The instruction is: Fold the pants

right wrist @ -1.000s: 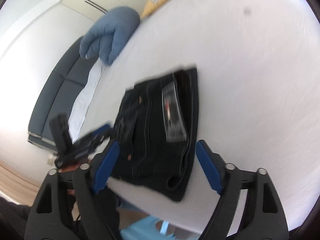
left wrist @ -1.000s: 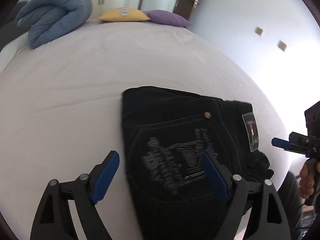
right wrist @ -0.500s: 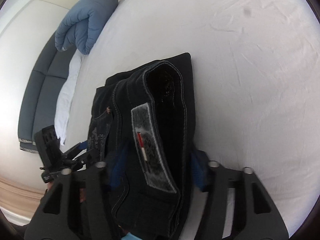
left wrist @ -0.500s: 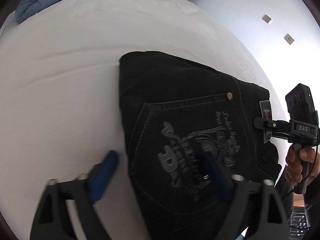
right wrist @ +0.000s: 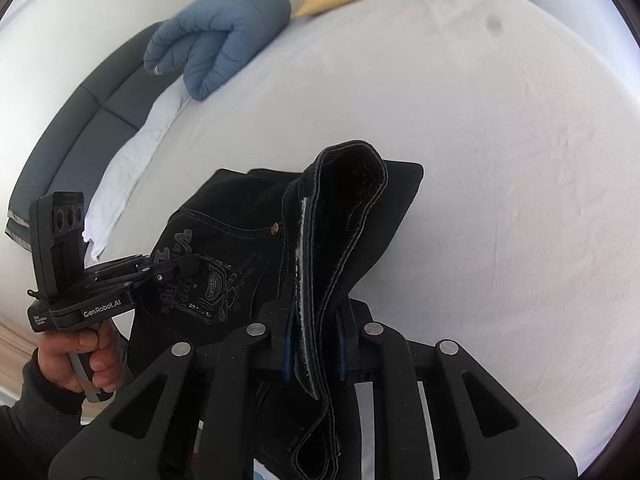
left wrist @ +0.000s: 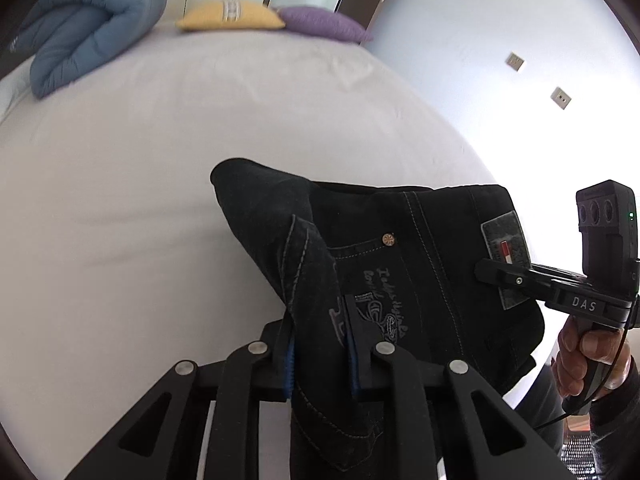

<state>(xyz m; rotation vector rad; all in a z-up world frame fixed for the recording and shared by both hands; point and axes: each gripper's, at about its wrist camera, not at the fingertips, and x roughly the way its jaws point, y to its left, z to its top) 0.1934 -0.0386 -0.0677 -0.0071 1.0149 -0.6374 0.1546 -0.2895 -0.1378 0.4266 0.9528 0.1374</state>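
Left gripper point(left wrist: 320, 344): jaws closed on a fold of the pants point(left wrist: 400, 264)
Pants: black, bunched between the fingers, rest ahead on the bed point(left wrist: 160, 180)
Right gripper point(left wrist: 486, 270): right of the fingers, tip at the waistband patch
Blanket point(left wrist: 88, 28): far ahead, left

- Left wrist view looks close along its fingers over the bed's point(left wrist: 160, 184) near edge, toward the far pillows.
- Right wrist view, equally close, faces the bed's far left corner.
- Both share the pants point(left wrist: 400, 264) and blue duvet point(right wrist: 224, 36).
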